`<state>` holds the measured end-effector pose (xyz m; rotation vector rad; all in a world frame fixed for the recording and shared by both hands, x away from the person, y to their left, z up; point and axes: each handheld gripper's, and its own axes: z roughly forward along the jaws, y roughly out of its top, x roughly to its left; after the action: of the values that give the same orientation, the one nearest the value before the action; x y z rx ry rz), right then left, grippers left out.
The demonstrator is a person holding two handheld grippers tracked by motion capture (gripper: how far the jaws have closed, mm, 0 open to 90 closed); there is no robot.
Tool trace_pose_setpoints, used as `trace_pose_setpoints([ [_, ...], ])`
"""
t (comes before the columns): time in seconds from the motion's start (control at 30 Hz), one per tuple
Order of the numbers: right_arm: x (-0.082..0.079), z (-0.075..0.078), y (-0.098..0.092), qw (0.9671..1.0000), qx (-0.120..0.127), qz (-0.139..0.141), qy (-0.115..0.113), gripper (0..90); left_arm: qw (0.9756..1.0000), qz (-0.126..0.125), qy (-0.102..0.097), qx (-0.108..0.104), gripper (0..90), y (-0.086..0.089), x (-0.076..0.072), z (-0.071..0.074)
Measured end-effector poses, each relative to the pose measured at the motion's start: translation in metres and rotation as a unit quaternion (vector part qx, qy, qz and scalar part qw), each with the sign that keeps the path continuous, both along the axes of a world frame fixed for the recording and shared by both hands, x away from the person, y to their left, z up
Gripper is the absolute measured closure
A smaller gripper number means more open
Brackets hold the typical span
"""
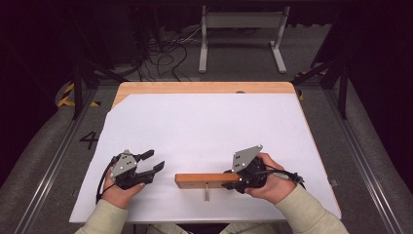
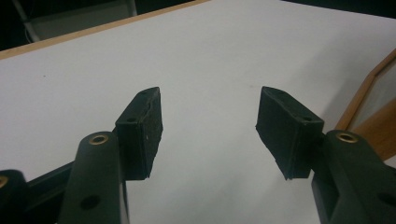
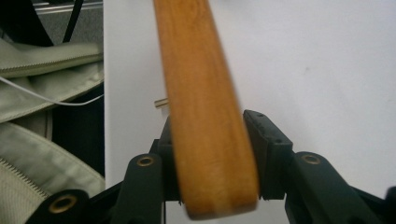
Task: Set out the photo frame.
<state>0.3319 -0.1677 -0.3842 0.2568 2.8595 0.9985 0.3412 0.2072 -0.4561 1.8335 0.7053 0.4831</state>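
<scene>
From the high view, my right tool (image 1: 233,181) has clamped one end of the wooden bar (image 1: 199,180) near the counter's (image 1: 204,122) front edge; lifting remains. Left gripper view: the left tool (image 2: 209,133) gapes empty. Right gripper view: both pads (image 3: 261,140) squeeze the bar

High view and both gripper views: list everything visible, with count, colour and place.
wooden block: one, orange-brown, near edge of the sheet, its right end between the right tool's jaws
brass pin: one, sticking out of the block's near side
paper sheet: one, white, covering the table
table: one, light wood, edge showing at the far side
metal stand: one, grey, on the floor beyond
left tool: black, jaws apart, nothing between them
right tool: black, closed on the block
sleeves: two, pale green
</scene>
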Motion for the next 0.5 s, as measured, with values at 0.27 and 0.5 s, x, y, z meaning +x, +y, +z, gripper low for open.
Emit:
trace_pose_setpoints([
  [0.27, -0.017, -0.005, 0.005, 0.9996, -0.021, 0.018, -0.001, 55.7, 1.0, -0.001, -0.002, 0.007, 41.4, -0.001, 0.0, -0.001],
  [0.5, -0.018, -0.005, 0.0, 1.0, -0.004, 0.001, -0.001, 47.2, 1.0, -0.002, 0.001, 0.004, 41.5, -0.002, 0.0, -0.001],
])
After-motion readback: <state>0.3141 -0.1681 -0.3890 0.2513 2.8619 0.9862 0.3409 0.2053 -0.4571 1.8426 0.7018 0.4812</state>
